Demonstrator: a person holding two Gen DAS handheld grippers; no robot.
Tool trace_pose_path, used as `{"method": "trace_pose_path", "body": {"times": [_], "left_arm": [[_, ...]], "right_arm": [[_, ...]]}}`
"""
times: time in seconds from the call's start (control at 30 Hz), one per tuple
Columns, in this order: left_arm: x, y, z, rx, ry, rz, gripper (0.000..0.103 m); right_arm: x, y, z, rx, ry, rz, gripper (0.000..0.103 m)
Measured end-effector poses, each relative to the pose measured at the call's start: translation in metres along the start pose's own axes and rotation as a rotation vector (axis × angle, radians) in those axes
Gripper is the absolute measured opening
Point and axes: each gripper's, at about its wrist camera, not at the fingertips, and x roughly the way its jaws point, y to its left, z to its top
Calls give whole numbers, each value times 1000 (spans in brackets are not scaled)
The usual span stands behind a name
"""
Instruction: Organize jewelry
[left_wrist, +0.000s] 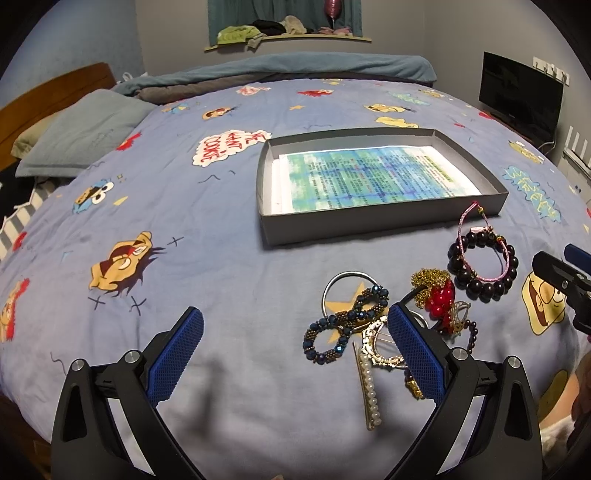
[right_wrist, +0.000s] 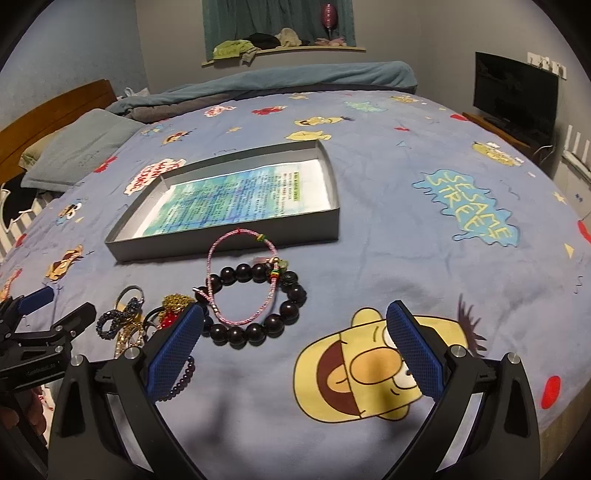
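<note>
On the bedspread (left_wrist: 229, 258) before the grey tray (left_wrist: 369, 221) I see the jewelry pile (left_wrist: 373, 325); my left gripper (left_wrist: 295, 332) and right gripper (right_wrist: 295, 328) both gape, grasping nothing, above it.

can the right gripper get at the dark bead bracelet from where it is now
Probably yes: the right gripper is open, and the dark bead bracelet lies just ahead-left on the bedspread; only a pink cord bracelet drapes over it.

Free: bare bedspread (left_wrist: 229, 280) left of jewelry pile (left_wrist: 369, 325) | Obstacle: grey tray (left_wrist: 369, 225) far side | Obstacle: dark bead bracelet (right_wrist: 255, 299) right of pile
</note>
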Motion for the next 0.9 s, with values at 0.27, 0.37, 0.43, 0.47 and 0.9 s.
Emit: {"method": "trace_pose_path", "body": {"times": [0.27, 0.37, 0.43, 0.47, 0.9], "left_arm": [[6, 3, 0, 15, 8, -9, 99], [6, 6, 1, 9, -1, -36, 99], [6, 8, 2, 11, -7, -45, 99], [7, 9, 3, 12, -8, -47, 99], [17, 18, -1, 41, 13, -125, 95]], "right_arm": [[7, 3, 4, -59, -9, -3, 98], [15, 4, 10, -88, 0, -20, 98], [20, 5, 15, -108, -3, -28, 98], [22, 5, 17, -117, -8, -25, 98], [65, 4, 43, -103, 42, 54, 66]]}}
